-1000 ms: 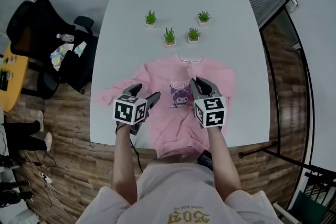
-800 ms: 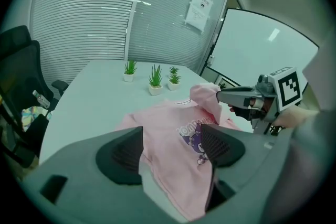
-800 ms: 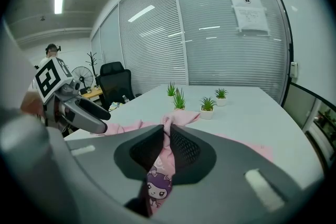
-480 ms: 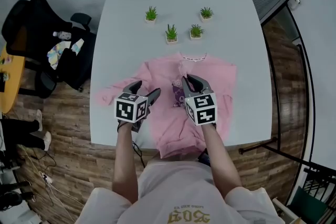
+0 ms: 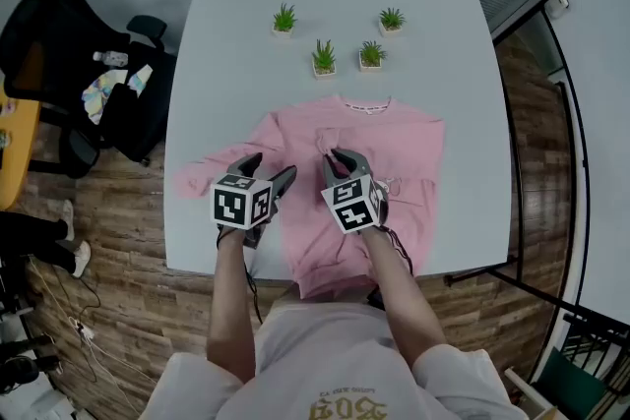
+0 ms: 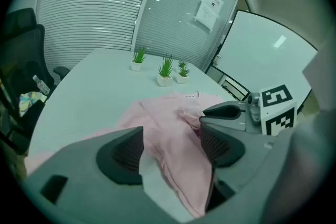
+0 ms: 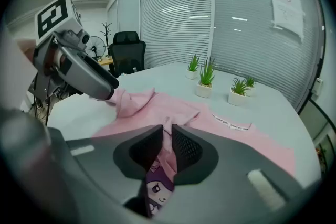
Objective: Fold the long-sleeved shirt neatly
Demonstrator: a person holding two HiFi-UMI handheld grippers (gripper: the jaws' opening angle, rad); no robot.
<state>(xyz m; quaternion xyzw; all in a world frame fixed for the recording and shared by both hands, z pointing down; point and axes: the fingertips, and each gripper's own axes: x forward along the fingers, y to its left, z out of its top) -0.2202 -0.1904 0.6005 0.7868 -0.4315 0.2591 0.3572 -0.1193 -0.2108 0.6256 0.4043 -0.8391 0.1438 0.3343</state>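
Note:
A pink long-sleeved shirt (image 5: 394, 138) lies flat on the white table (image 5: 226, 44), collar towards the plants, its hem hanging over the near edge. One sleeve (image 5: 197, 178) stretches out to the left. My right gripper (image 5: 340, 155) sits over the shirt's middle, shut on a raised fold of pink fabric (image 7: 167, 128); its jaws have just been opening slightly, with the fabric still between them. My left gripper (image 5: 270, 167) hovers open over the shirt's left side, with pink cloth (image 6: 173, 144) below its wide jaws and nothing gripped. The printed cartoon figure (image 7: 157, 186) shows under the right jaws.
Several small potted plants (image 5: 323, 57) stand at the back of the table beyond the collar. A black office chair (image 5: 89, 84) with a bottle and cloth on it stands left of the table. An orange table (image 5: 10, 152) is at the far left.
My right gripper has moved left and down, dragging a fold of fabric to the shirt's middle and covering the cartoon print. The left gripper has stayed about where it was.

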